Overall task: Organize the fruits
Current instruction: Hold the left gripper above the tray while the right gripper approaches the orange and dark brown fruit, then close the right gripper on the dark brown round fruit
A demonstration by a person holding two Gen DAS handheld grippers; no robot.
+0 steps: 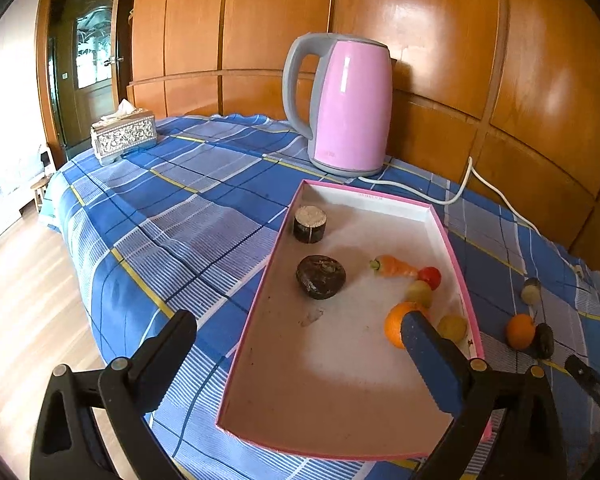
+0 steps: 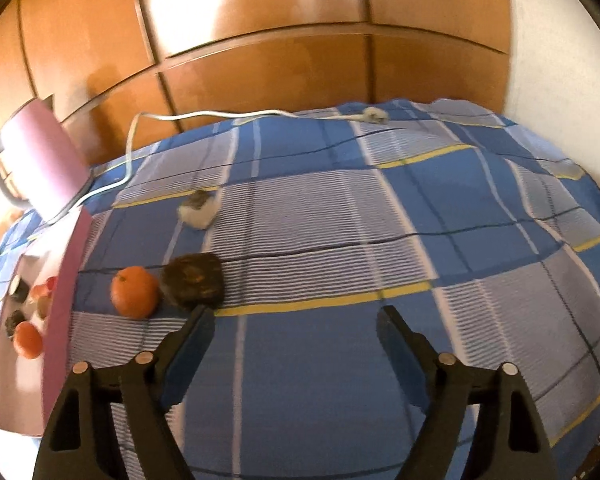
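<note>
A shallow pink-rimmed box (image 1: 261,294) lies on the blue plaid cloth. Inside it are a dark cylinder (image 1: 310,225), a dark round fruit (image 1: 321,277), a carrot (image 1: 394,266), a red fruit (image 1: 431,276), two yellow-green fruits (image 1: 419,293) and an orange (image 1: 394,326). My left gripper (image 1: 298,320) hangs open over the box, its right finger (image 1: 424,344) in front of that orange. Outside the box lie a second orange (image 2: 134,292), a dark fruit (image 2: 194,280) and a small pale fruit (image 2: 198,209). My right gripper (image 2: 296,314) stands open over bare cloth, its left fingertip beside the dark fruit.
A pink kettle (image 1: 352,108) stands behind the box; its white cord (image 2: 204,114) runs along the back to a plug (image 2: 374,115). A tissue box (image 1: 123,136) sits at the far left corner. Wooden panels back the table, which drops to the floor on the left.
</note>
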